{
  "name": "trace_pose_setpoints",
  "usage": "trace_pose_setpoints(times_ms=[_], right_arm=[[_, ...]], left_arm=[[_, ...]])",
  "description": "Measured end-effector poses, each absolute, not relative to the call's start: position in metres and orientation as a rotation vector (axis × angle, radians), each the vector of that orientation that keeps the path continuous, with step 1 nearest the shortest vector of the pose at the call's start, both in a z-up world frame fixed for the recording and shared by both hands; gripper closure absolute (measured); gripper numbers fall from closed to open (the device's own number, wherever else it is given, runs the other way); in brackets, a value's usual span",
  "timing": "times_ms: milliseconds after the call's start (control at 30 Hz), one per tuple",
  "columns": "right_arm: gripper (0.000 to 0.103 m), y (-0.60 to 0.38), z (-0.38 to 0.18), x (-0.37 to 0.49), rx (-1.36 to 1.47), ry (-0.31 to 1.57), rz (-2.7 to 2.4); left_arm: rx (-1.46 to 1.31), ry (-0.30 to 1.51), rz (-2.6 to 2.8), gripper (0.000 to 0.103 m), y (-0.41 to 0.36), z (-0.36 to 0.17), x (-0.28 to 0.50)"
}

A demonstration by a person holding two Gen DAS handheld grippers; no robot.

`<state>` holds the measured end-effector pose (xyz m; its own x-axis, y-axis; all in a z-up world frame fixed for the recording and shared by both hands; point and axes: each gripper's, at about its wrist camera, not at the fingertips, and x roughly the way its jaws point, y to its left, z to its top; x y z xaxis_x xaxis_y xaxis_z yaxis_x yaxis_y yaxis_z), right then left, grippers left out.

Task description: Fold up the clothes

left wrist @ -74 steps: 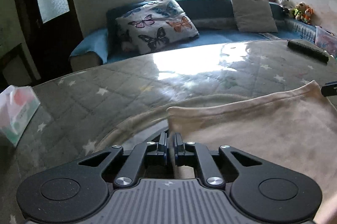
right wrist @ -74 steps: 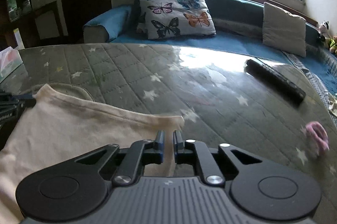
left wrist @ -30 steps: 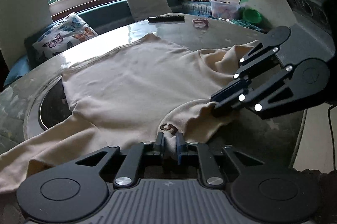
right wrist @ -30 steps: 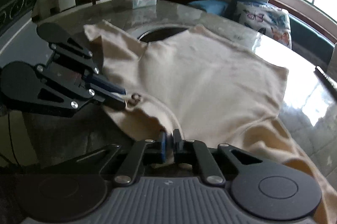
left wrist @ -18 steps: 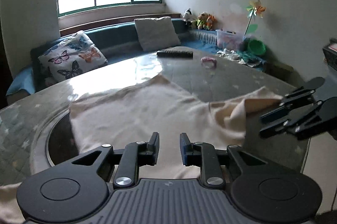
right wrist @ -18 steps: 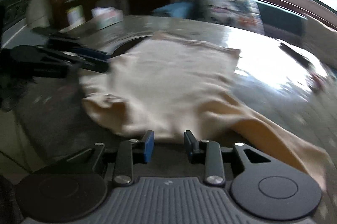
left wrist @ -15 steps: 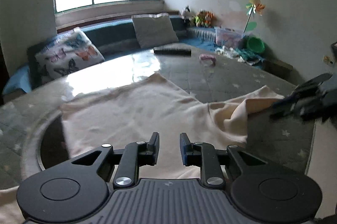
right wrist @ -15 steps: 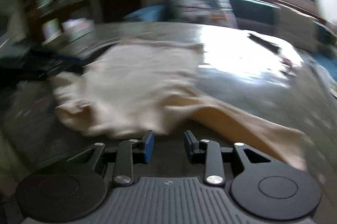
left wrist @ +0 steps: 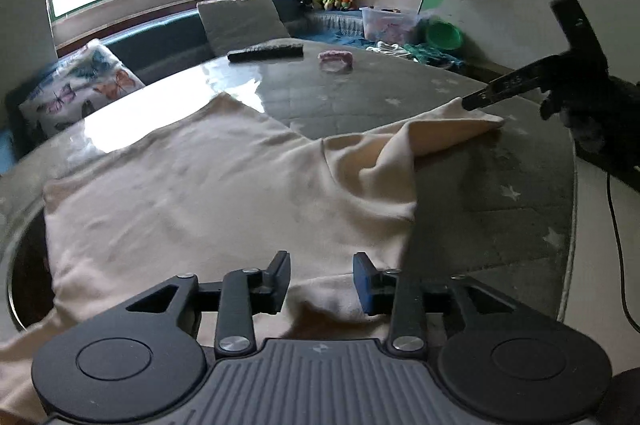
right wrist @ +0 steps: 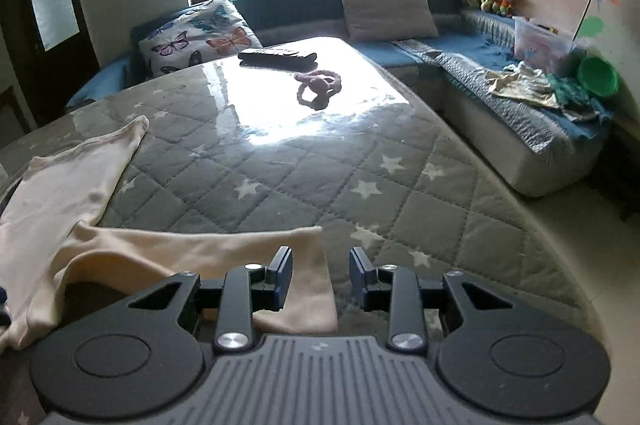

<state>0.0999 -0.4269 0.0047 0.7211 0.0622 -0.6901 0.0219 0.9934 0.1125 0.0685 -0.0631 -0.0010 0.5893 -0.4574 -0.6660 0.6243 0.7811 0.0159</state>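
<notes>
A cream long-sleeved shirt (left wrist: 208, 177) lies spread on the round quilted table (left wrist: 500, 193). My left gripper (left wrist: 320, 281) is open just above the shirt's near edge, nothing between its fingers. One sleeve (left wrist: 448, 129) stretches to the right, and my right gripper (left wrist: 476, 101) shows from the side at its cuff. In the right wrist view that sleeve (right wrist: 192, 249) lies flat under my open right gripper (right wrist: 320, 281), its cuff end below the left finger (right wrist: 282, 277). The shirt's body (right wrist: 60, 189) is at the left.
A black remote (right wrist: 278, 58) and a pink hair tie (right wrist: 318, 85) lie on the glossy far part of the table. A blue sofa with a butterfly cushion (right wrist: 196, 35) and a grey cushion (right wrist: 388, 7) runs behind. The table edge (left wrist: 570, 225) curves close on the right.
Both grippers let go of the shirt's folded edge and opened. The right one swung out to the right sleeve's cuff; the left one stays over the shirt's near edge.
</notes>
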Motion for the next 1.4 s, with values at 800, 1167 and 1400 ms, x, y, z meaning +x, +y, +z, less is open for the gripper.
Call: trace_pose_setpoints(times_ms=[800,1167,1400], right_arm=[[0.091,-0.371,0.008,0.186,-0.221,0.707,0.028],[0.05,-0.303,0.007,0.134,-0.072,0.726,0.375],[0.038,-0.282,-0.009,0.128,-0.1,0.715,0.372]], left_arm=[[0.298,0.68,-0.697,0.064,-0.086,-0.011,0.07],[0.268,0.68,-0.655,0.058,-0.082,-0.009,0.065],[0.212,0.654,-0.56,0.051,-0.046,0.005,0.046]])
